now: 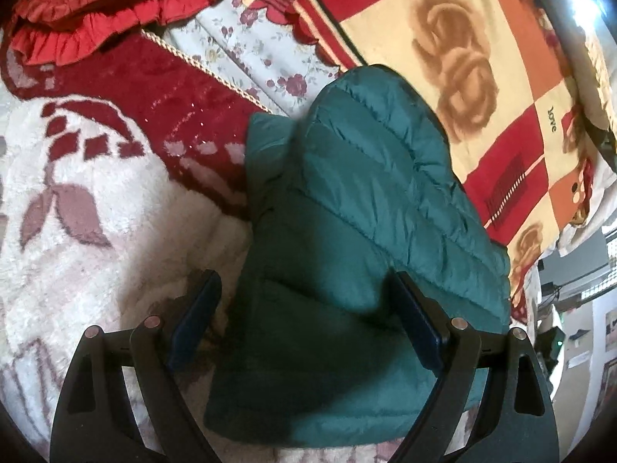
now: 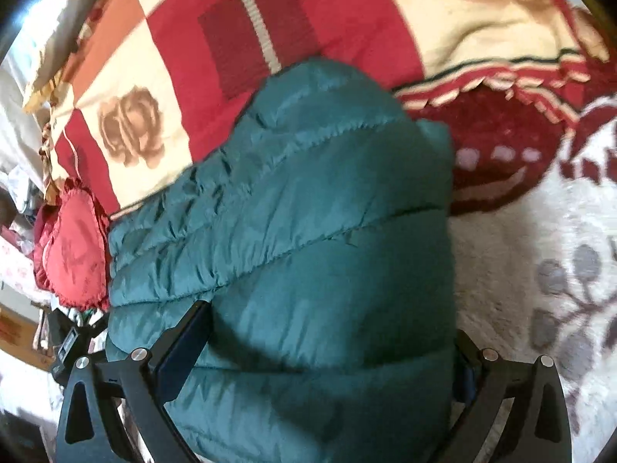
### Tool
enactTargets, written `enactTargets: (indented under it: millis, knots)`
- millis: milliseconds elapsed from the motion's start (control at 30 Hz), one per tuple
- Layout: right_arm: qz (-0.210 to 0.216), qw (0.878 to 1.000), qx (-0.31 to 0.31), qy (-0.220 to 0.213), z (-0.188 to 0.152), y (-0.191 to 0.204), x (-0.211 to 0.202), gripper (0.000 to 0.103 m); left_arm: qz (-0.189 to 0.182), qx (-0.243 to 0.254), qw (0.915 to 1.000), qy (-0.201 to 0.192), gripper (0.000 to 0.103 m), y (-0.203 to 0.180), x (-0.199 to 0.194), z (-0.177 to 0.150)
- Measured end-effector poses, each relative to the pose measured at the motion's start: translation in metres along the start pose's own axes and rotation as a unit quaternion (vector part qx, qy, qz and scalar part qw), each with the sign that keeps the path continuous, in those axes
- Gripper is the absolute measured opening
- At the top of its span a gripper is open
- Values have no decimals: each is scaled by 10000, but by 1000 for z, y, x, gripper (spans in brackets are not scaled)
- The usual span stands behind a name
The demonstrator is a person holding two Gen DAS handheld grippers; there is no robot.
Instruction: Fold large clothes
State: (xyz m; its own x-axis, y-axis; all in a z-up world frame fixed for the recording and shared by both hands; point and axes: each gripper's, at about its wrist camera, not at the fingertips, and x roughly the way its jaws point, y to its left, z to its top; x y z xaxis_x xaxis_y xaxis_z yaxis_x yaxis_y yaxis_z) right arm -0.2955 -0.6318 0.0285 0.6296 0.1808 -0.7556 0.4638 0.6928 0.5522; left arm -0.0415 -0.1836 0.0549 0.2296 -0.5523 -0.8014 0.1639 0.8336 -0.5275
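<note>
Teal puffer jacket [image 1: 347,250] folded on the bed, both tongs spread wide over it.

Left tongs [image 1: 308,332] straddle the jacket's near end, blue pads apart, nothing pinched. Right tongs [image 2: 331,351] likewise gape around the quilted bulk. The jacket's rounded far edge points to 12 o'clock, onto the rose-patterned quilt [image 1: 482,88]. White fleece blanket [image 1: 96,212] lies open at 9 o'clock; a red ruffled pillow [image 1: 96,11] sits at 11.
</note>
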Motion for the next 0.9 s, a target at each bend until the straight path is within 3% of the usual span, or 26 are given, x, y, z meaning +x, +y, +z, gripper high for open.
enactTargets:
  millis: [200, 367, 500, 700, 900]
  knots:
    - [5, 9993, 227, -282, -26, 6, -50, 103, 144, -16, 9997, -212, 89, -5, -34, -23]
    - [160, 9985, 507, -109, -58, 5, -69, 103, 182, -133, 9996, -173, 89, -3, -48, -52]
    - [324, 9965, 745, 183, -79, 4, -57, 103, 352, -273, 9990, -11, 89, 1, -45, -73]
    - [654, 9927, 1011, 8, -84, 15, -32, 103, 438, -669, 9967, -132, 89, 4, -35, -80]
    - [702, 9896, 1221, -277, -73, 26, -5, 103, 469, -916, 9938, -410, 91, 0, -19, -68]
